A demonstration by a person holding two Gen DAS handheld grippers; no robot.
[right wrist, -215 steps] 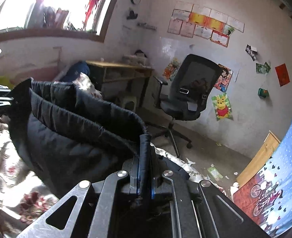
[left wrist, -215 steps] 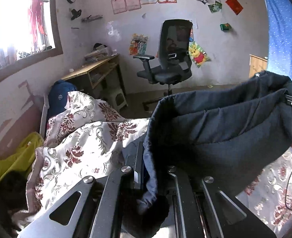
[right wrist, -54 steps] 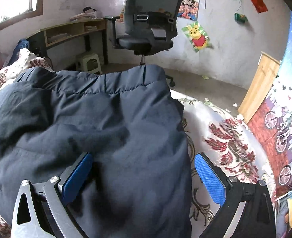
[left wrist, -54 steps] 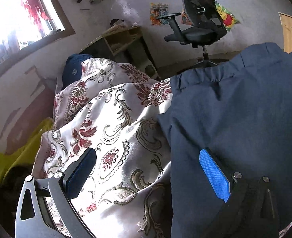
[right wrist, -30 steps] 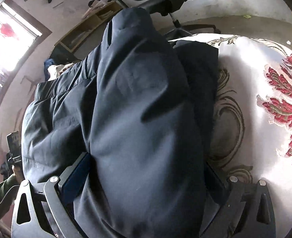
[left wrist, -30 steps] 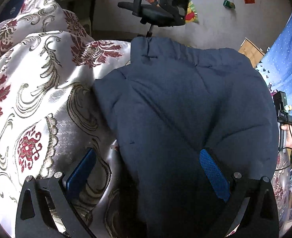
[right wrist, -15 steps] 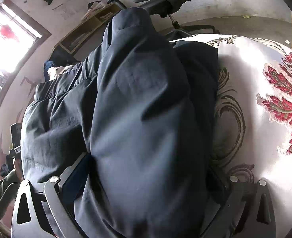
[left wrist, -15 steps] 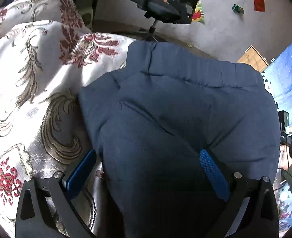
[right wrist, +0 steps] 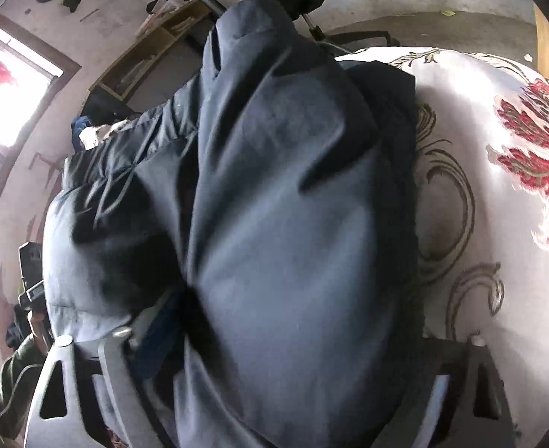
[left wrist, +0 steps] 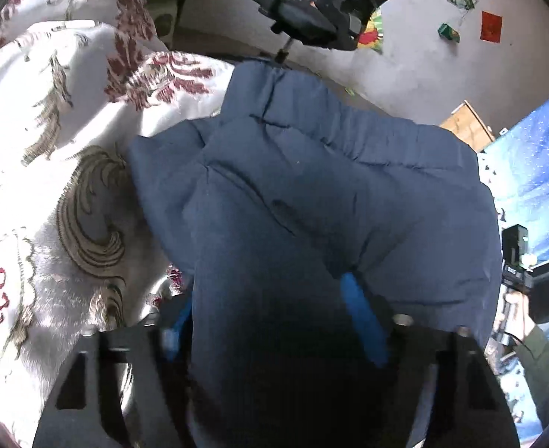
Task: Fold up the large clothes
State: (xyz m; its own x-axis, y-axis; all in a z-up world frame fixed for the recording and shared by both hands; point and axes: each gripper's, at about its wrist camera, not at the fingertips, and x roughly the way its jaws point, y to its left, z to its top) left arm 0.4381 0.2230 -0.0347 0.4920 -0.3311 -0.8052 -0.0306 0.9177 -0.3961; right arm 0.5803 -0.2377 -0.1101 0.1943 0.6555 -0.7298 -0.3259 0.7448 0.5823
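Both claws just closing (half-wide), pinching navy jacket (left wrist: 311,194)

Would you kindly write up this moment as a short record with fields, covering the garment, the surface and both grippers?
garment: dark blue padded jacket, lying bunched on the bed
surface: floral bedspread, white with red and gold
left gripper: jaws just closing, jacket fold between the blue pads
right gripper: jaws just closing around a thick jacket fold
background: office chair by the wall
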